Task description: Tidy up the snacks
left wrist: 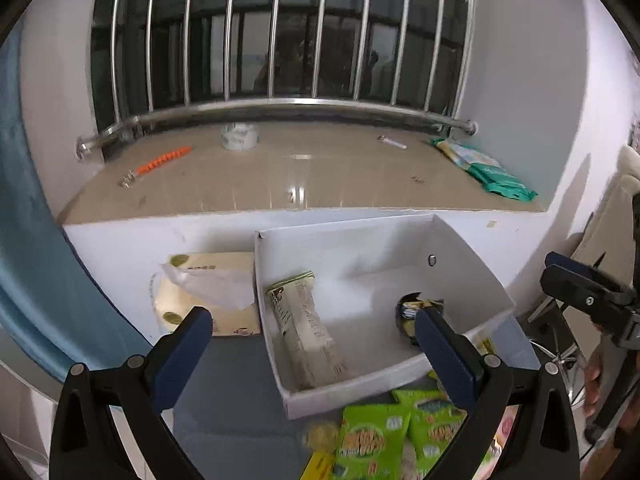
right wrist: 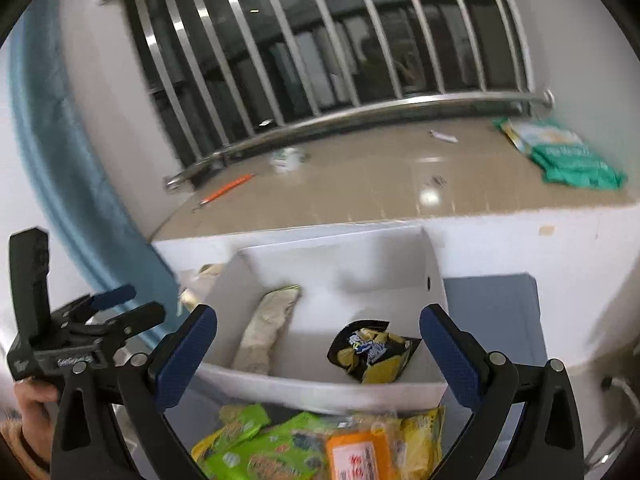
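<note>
Grey table (right wrist: pixel 492 308) below tiled sill (left wrist: pixel 280 184) and barred window (left wrist: pixel 280 32); both grippers' fingers (left wrist: pixel 188 344) spread, empty.

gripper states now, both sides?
left gripper: open, holding nothing.
right gripper: open, holding nothing.

The box (left wrist: pixel 472 256) is plain white inside and out. In it lie a cream packet (left wrist: pixel 304 328) with dark print and a black packet (right wrist: pixel 372 350) patterned in yellow and blue-white. In front, the green packets (left wrist: pixel 376 440) carry yellow and white markings, beside an orange packet (right wrist: pixel 360 456) with red characters and a yellow one (right wrist: pixel 424 436). The gripper pads (left wrist: pixel 188 348) are dark blue on black arms. The ledge (left wrist: pixel 256 184) is glossy beige, with teal packs (left wrist: pixel 496 176) and an orange stick (left wrist: pixel 164 159).
</note>
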